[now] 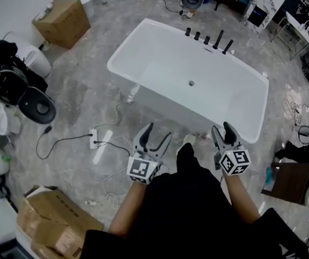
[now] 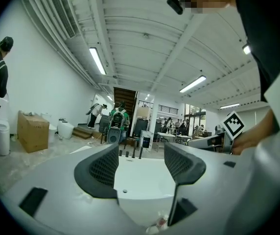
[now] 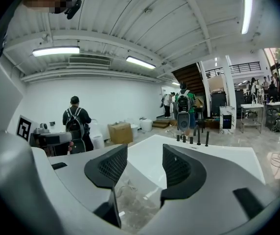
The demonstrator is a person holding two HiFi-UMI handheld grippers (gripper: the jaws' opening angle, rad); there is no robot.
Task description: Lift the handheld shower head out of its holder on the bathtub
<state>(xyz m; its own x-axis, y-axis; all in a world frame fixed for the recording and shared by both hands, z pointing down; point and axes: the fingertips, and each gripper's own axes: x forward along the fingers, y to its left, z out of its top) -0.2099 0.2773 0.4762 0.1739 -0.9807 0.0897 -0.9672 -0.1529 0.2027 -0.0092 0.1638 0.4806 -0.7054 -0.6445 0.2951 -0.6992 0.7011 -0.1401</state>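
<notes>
Head view: the white bathtub (image 1: pixel 235 112) stood on the gray floor, set diagonally. A row of black fittings (image 1: pixel 206 39) stood on its far rim. The slim rod at the right end of that row appeared to be the shower head (image 1: pixel 228 47), seated upright in its holder. The left gripper (image 1: pixel 159 131) and the right gripper (image 1: pixel 221 127) were held side by side near the tub's near rim, well apart from the fittings. A cardboard box (image 1: pixel 62 20) lay at far left and a power strip (image 1: pixel 94 138) on the floor left of the left gripper. Left gripper view: the jaws of the left gripper (image 2: pixel 141 163) stood wide apart with nothing held; the bathtub (image 2: pixel 140 180) and its fittings (image 2: pixel 130 153) showed through the gap. Right gripper view: the jaws of the right gripper (image 3: pixel 144 166) were likewise spread and empty, over the floor at the tub's left edge. The fittings (image 3: pixel 191 139) stood far beyond, right of the jaws.
</notes>
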